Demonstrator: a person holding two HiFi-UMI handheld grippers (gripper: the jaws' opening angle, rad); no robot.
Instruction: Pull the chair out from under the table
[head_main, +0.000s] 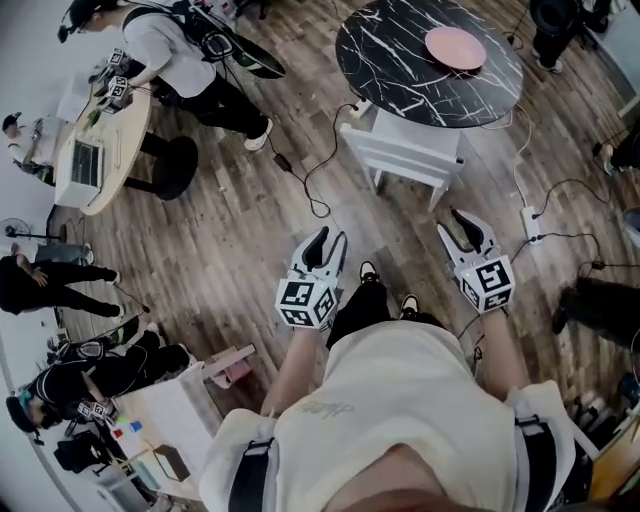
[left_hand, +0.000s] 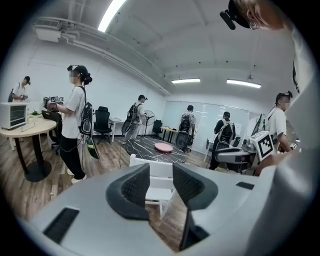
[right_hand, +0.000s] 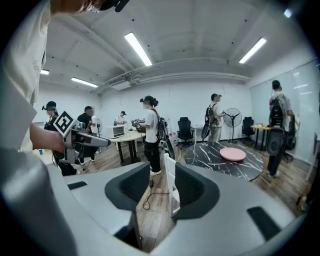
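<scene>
A white chair (head_main: 402, 150) stands with its seat tucked under the near edge of a round black marble table (head_main: 400, 70). A pink plate (head_main: 455, 47) lies on the table. My left gripper (head_main: 326, 243) and right gripper (head_main: 470, 228) are held side by side, a short way from the chair's back and pointing at it. Both are open with nothing between the jaws. In the left gripper view the chair (left_hand: 159, 184) shows through the gap of the left gripper (left_hand: 161, 172). In the right gripper view the chair (right_hand: 170, 186) appears edge-on between the jaws of the right gripper (right_hand: 162, 172).
Black cables (head_main: 305, 180) and a white power strip (head_main: 531, 223) lie on the wooden floor beside the chair. A person (head_main: 190, 55) stands at a pale round table (head_main: 115, 150) with a laptop at the left. More people stand round the room's edges.
</scene>
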